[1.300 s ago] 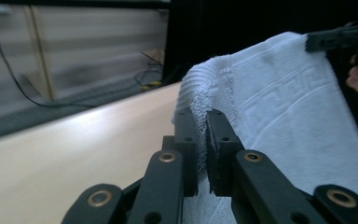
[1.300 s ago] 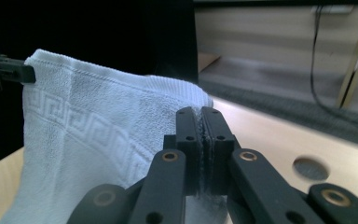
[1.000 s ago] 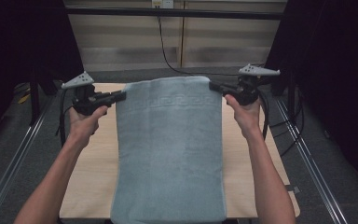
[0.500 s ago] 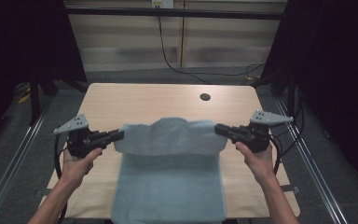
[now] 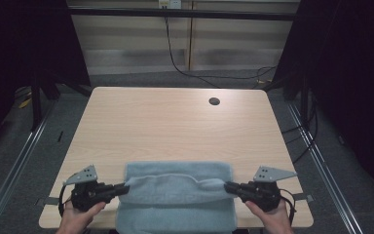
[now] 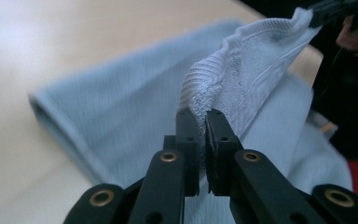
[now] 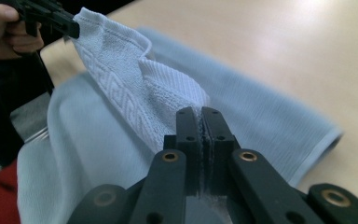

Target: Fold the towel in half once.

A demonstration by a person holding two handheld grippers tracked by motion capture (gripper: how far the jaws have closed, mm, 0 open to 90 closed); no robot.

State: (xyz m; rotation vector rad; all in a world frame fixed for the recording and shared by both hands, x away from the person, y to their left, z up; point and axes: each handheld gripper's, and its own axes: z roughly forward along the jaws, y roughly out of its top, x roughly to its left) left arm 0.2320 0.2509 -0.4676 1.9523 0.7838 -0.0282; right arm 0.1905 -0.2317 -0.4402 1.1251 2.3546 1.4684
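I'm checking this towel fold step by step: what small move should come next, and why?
Probably lower both corners onto the towel layer beneath: the left hand-held gripper and right hand-held gripper hold its edge, shut, slightly raised above it.

We read this as a lab recording bay, not a home. A bare wood-look tabletop (image 5: 175, 126) with a cable port (image 5: 214, 101) stands on grey carpet (image 5: 44, 156), flanked by metal floor rails (image 5: 14, 161). Black curtains (image 5: 350, 73) close both sides (studio-like), and loose cables (image 5: 185, 68) trail past pale wall panels (image 5: 141, 44) behind.
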